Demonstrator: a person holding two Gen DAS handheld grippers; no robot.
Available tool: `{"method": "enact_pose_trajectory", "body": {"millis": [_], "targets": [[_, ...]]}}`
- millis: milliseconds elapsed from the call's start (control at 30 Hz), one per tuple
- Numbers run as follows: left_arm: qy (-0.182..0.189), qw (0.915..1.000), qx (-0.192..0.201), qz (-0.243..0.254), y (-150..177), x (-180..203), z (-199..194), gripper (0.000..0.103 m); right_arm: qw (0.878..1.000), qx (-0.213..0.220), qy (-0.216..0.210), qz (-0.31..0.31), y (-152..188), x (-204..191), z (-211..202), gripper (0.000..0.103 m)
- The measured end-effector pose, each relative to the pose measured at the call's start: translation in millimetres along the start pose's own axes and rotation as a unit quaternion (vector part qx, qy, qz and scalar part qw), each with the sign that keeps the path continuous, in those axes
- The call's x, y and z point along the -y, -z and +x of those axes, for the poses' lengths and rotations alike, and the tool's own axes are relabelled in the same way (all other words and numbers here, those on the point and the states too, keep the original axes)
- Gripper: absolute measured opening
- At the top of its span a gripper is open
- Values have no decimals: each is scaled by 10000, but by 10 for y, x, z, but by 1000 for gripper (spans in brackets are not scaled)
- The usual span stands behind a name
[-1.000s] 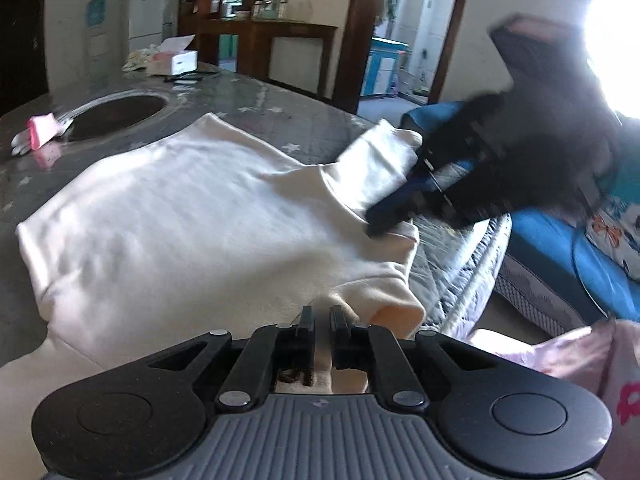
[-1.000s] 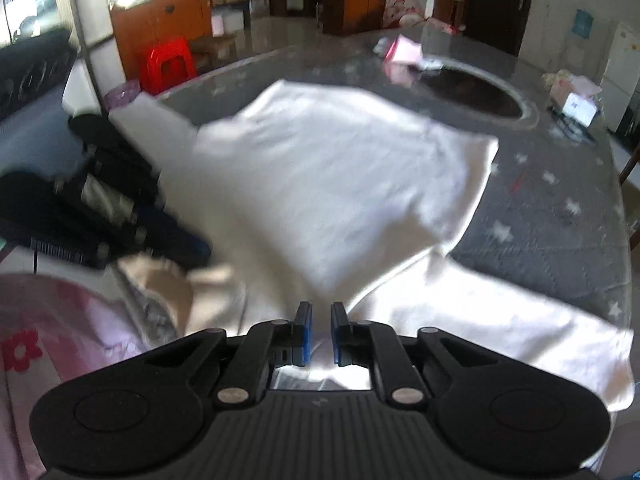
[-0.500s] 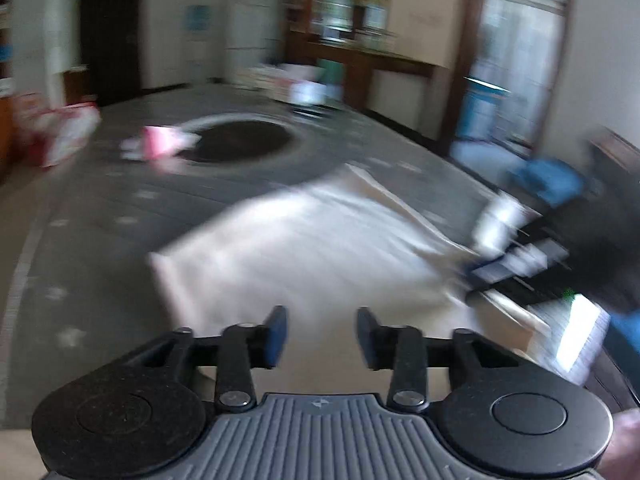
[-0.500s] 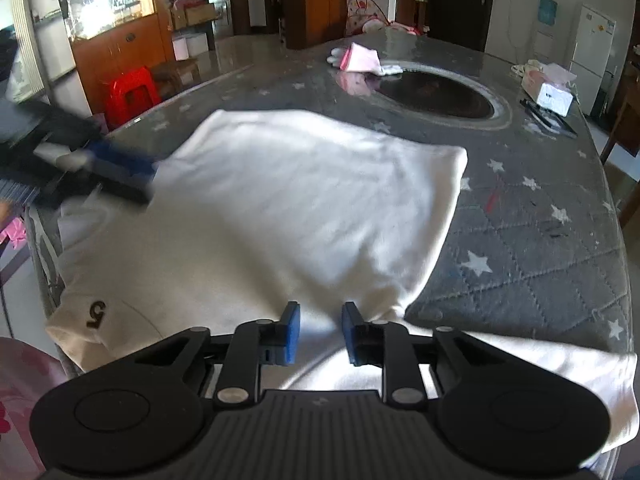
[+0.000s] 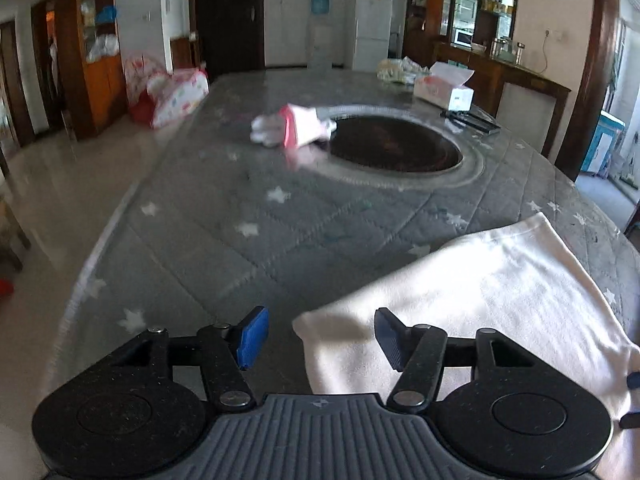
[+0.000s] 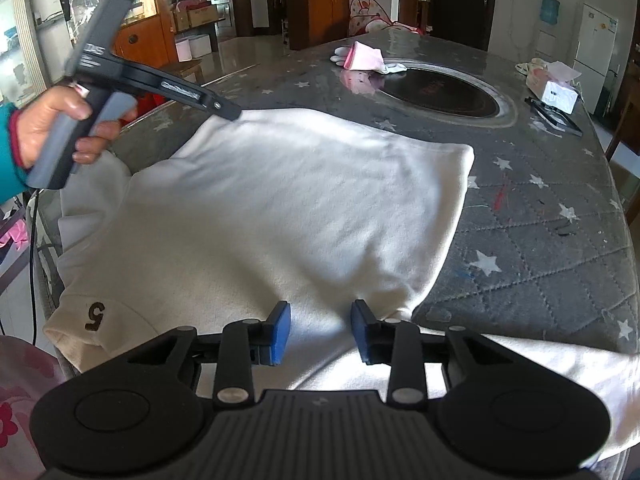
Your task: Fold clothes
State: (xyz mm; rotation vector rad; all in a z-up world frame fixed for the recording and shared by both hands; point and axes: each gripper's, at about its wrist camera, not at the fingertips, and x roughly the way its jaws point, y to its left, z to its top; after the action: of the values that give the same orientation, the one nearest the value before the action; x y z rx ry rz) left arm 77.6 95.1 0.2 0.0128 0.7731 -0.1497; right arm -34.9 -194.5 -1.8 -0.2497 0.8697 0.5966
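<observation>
Grey quilted star-print cover lies over the large table (image 6: 532, 216), which has a dark round inset at its centre. On it rests the cream long-sleeved sweatshirt (image 6: 288, 200), a brown "5" at its near edge. Its body lies flat with one side apparently folded inward; a sleeve trails toward the right of the right wrist view, unfolded. The left tool (image 5: 318, 336) has its jaws opening above a garment corner, gripping nothing. The right tool (image 6: 320, 330) likewise is opening over the cloth, empty. Assessment: early stage; further folds are outstanding.
</observation>
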Motion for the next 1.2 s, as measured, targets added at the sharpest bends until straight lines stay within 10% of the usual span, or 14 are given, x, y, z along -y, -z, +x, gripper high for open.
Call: {"method": "enact_pose_trajectory", "body": {"millis": [200, 467, 633, 900, 1000, 1200], "targets": [[383, 9991, 199, -32, 37, 18, -54, 17, 10000, 21, -2, 23, -2, -4, 6, 36], [1362, 9846, 811, 741, 202, 505, -595, 10, 10000, 58, 16, 20, 0, -32, 18, 40], [1988, 9693, 451, 1378, 489, 837, -683, 14, 10000, 75, 27, 22, 9, -39, 14, 41], [1089, 9876, 913, 660, 320, 610, -765, 23, 9999, 100, 17, 10, 16, -39, 12, 41], [700, 9945, 711, 304, 219, 477, -614, 52, 9999, 118, 18, 21, 19, -46, 13, 43], [702, 9972, 114, 234, 229, 467, -329, 38, 9999, 113, 6, 17, 12, -44, 19, 44]]}}
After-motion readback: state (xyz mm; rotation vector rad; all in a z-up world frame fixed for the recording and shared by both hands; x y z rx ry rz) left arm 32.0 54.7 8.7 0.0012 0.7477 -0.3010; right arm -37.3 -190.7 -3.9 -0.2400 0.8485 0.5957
